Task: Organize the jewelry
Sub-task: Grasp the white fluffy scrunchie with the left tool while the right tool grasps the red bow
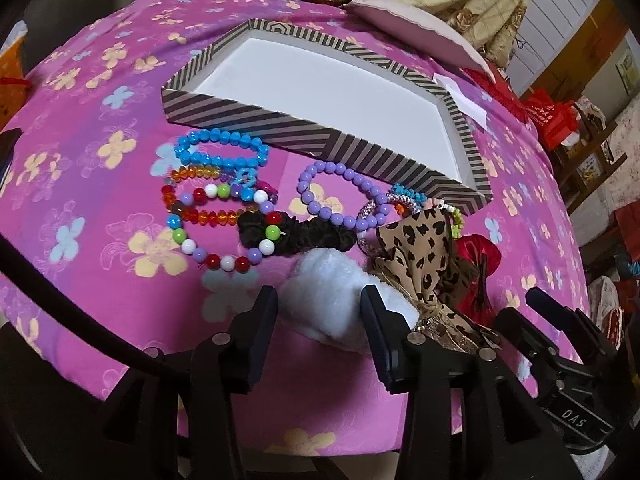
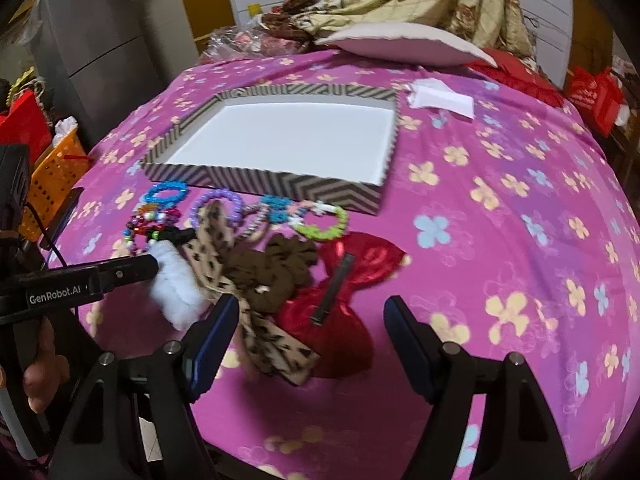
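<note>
A heap of beaded bracelets (image 1: 224,200) and hair pieces lies on the pink flowered bedspread (image 2: 500,200), just in front of the shallow striped cardboard tray (image 1: 248,118). The left gripper (image 1: 320,312) stands wide around a white fluffy hair tie (image 1: 332,300), pads not pressing it. The right gripper (image 2: 310,322) gapes wide above a red satin bow clip (image 2: 348,280); a leopard-print fabric bow (image 2: 260,320) overlaps that clip's left side.

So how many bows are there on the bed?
2. A leopard bow lies in the pile below the box's corner, and a red bow lies beside it at the pile's right end. More may hide underneath.
</note>
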`<state>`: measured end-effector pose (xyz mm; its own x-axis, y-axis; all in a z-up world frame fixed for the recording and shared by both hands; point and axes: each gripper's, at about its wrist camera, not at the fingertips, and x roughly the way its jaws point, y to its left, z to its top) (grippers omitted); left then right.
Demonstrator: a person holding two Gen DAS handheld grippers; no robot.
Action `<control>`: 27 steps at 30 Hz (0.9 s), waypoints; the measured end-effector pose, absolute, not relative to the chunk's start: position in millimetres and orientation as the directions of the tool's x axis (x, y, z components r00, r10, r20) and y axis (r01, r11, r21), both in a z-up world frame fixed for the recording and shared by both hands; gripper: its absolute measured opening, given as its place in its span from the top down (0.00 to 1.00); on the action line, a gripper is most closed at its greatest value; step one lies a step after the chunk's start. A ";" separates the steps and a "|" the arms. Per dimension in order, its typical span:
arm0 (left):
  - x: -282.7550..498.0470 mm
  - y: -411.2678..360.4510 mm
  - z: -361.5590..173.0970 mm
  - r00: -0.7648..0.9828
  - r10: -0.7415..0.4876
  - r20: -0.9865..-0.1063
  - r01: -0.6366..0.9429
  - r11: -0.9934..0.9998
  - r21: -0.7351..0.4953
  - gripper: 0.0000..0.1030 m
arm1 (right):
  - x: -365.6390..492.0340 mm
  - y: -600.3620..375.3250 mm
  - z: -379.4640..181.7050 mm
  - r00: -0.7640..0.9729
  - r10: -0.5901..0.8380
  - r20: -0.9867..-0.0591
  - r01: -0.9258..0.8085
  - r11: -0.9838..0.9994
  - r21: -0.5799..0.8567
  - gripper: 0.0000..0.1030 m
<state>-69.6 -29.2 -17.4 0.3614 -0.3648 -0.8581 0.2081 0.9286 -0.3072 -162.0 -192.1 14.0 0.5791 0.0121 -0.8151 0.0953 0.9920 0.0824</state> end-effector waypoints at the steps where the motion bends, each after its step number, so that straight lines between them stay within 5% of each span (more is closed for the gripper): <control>1: -69.4 -30.0 -17.9 0.366 -0.363 -0.857 0.207 0.929 -0.305 0.49 | -162.2 -194.5 13.4 0.578 0.010 -0.816 0.101 0.991 0.083 0.24; 14: -69.3 -26.8 -17.5 0.374 -0.372 -0.850 0.249 0.923 -0.295 0.70 | -152.2 -200.1 3.5 0.555 -0.007 -0.832 0.132 0.988 0.080 0.25; 23: -73.4 -20.9 10.9 0.401 -0.407 -0.820 0.275 0.908 -0.316 0.71 | -134.4 -211.9 -8.5 0.531 0.010 -0.847 0.170 0.978 0.118 0.43; 27: -73.5 -20.4 21.9 0.417 -0.412 -0.810 0.282 0.906 -0.316 0.71 | -125.8 -214.8 -19.3 0.506 0.003 -0.863 0.189 0.975 0.114 0.61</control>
<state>-73.5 -20.4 21.9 0.4170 -0.4121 -0.8102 0.2821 0.9060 -0.3156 -125.8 -214.8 -19.3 0.5058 0.0031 -0.8626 0.1892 0.9752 0.1144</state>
